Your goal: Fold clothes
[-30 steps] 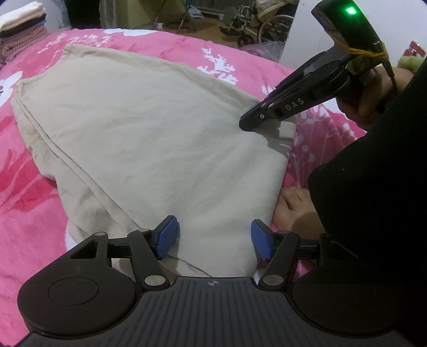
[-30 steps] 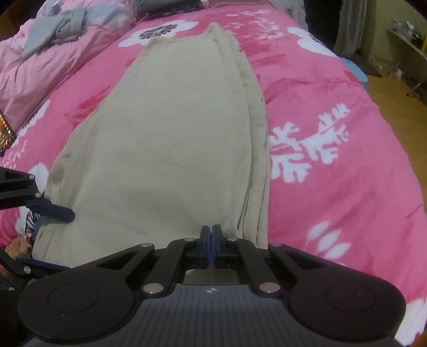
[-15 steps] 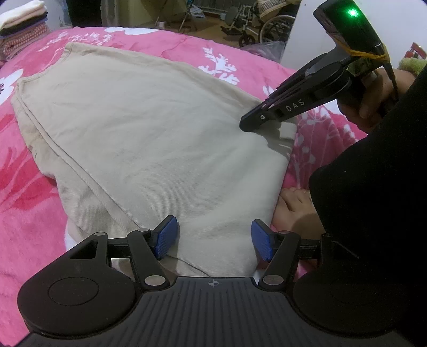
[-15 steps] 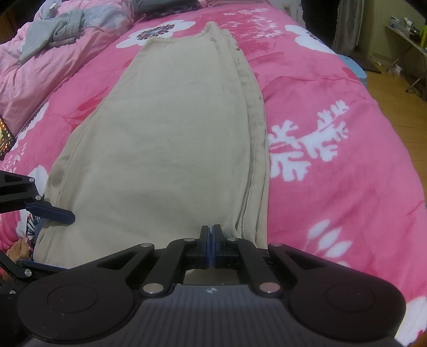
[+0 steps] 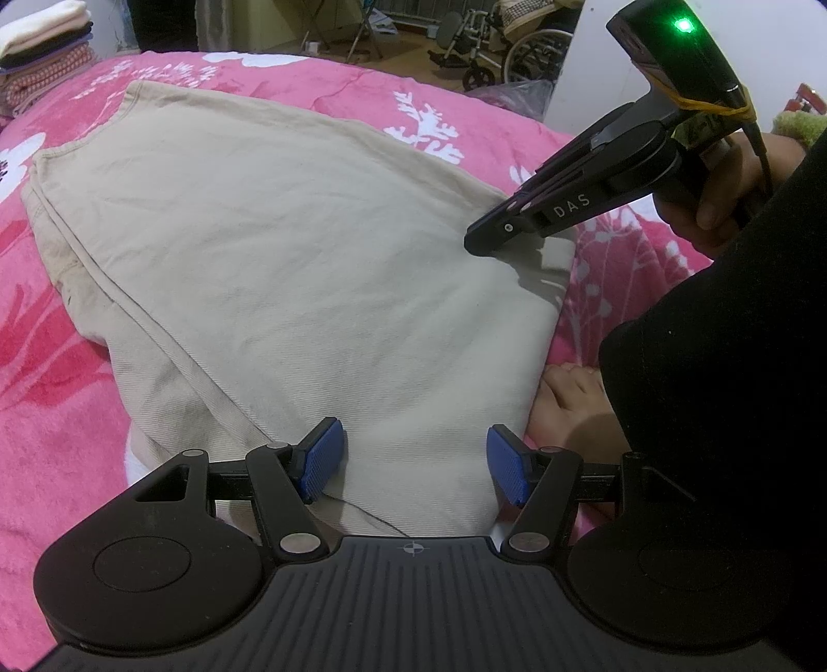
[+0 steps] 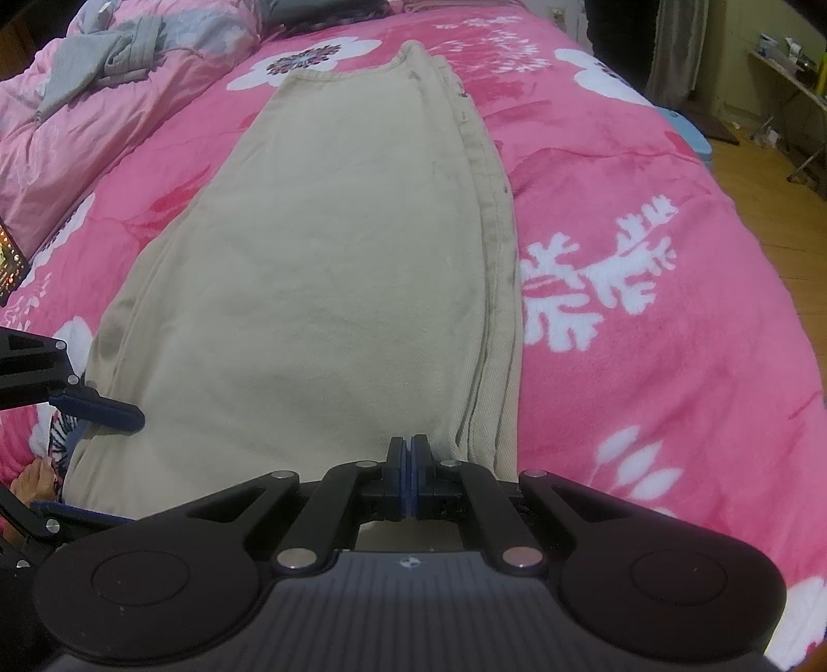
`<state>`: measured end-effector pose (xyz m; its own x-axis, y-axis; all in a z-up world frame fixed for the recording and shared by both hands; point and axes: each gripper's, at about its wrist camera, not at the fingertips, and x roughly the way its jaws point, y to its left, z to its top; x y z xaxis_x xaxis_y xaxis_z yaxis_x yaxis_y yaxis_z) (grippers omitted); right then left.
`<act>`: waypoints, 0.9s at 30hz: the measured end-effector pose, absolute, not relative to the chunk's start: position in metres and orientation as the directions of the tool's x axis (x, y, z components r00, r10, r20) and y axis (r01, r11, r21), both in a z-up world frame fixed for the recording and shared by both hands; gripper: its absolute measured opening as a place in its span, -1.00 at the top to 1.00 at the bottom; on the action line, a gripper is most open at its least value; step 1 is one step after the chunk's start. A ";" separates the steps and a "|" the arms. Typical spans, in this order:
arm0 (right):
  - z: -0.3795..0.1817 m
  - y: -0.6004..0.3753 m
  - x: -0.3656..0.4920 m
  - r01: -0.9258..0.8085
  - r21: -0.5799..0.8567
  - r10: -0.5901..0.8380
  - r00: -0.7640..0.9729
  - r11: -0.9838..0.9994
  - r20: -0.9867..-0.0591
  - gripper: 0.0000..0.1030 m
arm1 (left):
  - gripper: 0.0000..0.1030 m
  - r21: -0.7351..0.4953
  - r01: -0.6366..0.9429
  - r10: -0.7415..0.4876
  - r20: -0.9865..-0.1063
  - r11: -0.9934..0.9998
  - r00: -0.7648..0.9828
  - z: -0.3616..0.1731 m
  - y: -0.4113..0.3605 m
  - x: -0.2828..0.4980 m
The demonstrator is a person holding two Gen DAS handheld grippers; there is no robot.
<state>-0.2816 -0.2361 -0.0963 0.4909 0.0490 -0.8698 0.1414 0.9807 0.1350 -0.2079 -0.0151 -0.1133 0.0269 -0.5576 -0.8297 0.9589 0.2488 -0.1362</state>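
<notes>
Beige trousers (image 5: 310, 248), folded lengthwise, lie flat on the pink flowered blanket (image 5: 51, 413) and run away from me up the bed (image 6: 336, 248). My left gripper (image 5: 413, 462) hovers open at their near end, with the cloth spread below and between its blue pads and neither pad pressing it. In the right wrist view this gripper (image 6: 88, 460) shows at the left edge. My right gripper (image 6: 411, 465) is shut, pads together, with its tip resting on the trousers near their near right corner (image 5: 475, 240). No cloth shows between its pads.
A person's bare foot (image 5: 573, 403) and black-clad leg (image 5: 723, 413) sit beside the trousers' near edge. Folded clothes (image 5: 41, 46) are stacked at the far left. A grey garment (image 6: 103, 57) lies on a pink quilt, and a phone (image 6: 8, 263) rests at the left. A wheelchair (image 5: 480, 46) stands beyond the bed.
</notes>
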 end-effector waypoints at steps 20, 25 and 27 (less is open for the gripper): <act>-0.096 -0.236 -0.281 0.137 0.130 0.048 0.489 0.982 -0.871 1.00 | -0.20 -0.137 0.958 -0.556 -0.830 0.252 0.027 -0.113 -0.016 -0.208; -0.097 -0.236 -0.281 0.135 0.128 0.047 0.488 0.983 -0.871 1.00 | -0.20 -0.136 0.958 -0.555 -0.831 0.251 0.028 -0.112 -0.016 -0.208; -0.097 -0.235 -0.280 0.134 0.127 0.046 0.488 0.983 -0.872 1.00 | -0.20 -0.136 0.958 -0.555 -0.831 0.252 0.028 -0.112 -0.016 -0.208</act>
<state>-0.2804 -0.2353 -0.0968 0.4879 0.0464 -0.8717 0.1337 0.9828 0.1271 -0.2084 -0.0159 -0.1124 0.0282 -0.5551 -0.8313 0.9583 0.2516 -0.1355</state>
